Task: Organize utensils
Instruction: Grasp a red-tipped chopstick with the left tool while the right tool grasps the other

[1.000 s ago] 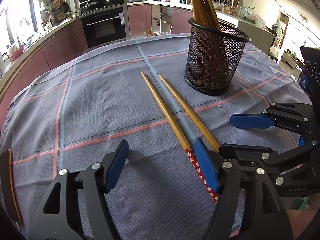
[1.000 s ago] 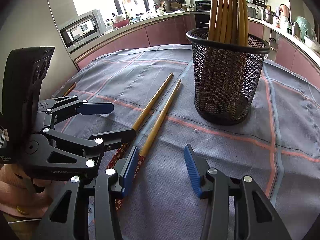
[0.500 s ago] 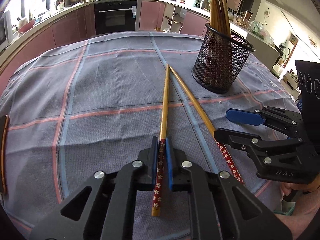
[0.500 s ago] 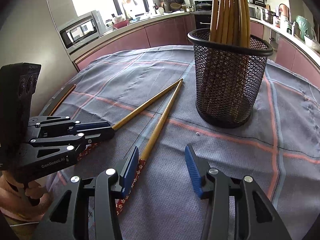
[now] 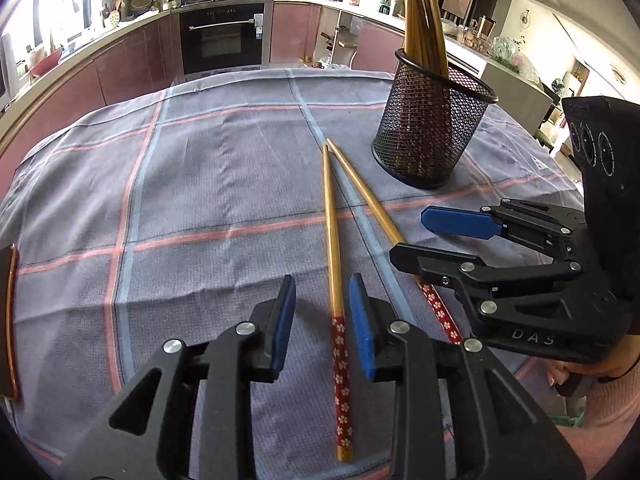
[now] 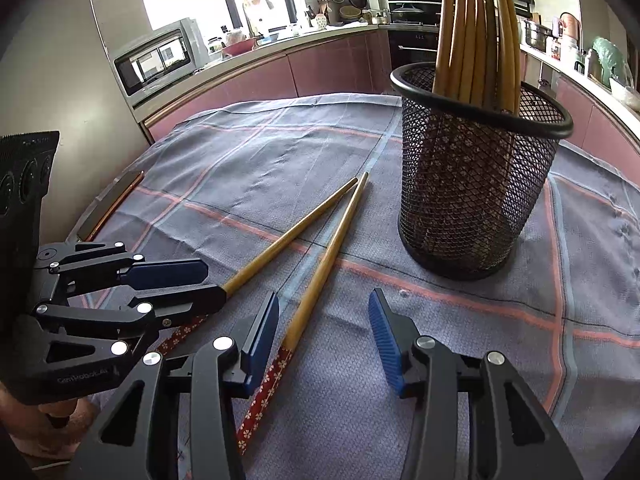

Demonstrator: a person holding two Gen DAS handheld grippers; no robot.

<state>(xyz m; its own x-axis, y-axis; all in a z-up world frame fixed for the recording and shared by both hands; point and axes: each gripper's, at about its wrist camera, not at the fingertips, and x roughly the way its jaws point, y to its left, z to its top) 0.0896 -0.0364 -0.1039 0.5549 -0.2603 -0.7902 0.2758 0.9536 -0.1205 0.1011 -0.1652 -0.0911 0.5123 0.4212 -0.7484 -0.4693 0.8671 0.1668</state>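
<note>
Two golden chopsticks with red flowered ends lie on the checked cloth, tips together. My left gripper (image 5: 322, 320) is open, its jaws either side of the left chopstick (image 5: 333, 240), not touching it. The other chopstick (image 5: 370, 200) runs under my right gripper (image 5: 416, 236), seen from the side. In the right wrist view my right gripper (image 6: 324, 332) is open, with that chopstick (image 6: 320, 272) just inside its left jaw. A black mesh holder (image 5: 434, 132) with several chopsticks stands behind; it also shows in the right wrist view (image 6: 476, 184).
The grey cloth (image 5: 200, 184) with red and blue stripes covers the round table. A dark flat object (image 5: 8, 320) with a copper edge lies at the left table edge. Kitchen counters and an oven stand behind.
My left gripper was shut on the left chopstick half a second ago; now its jaws are apart and the chopstick lies between them. The right gripper has barely moved.
</note>
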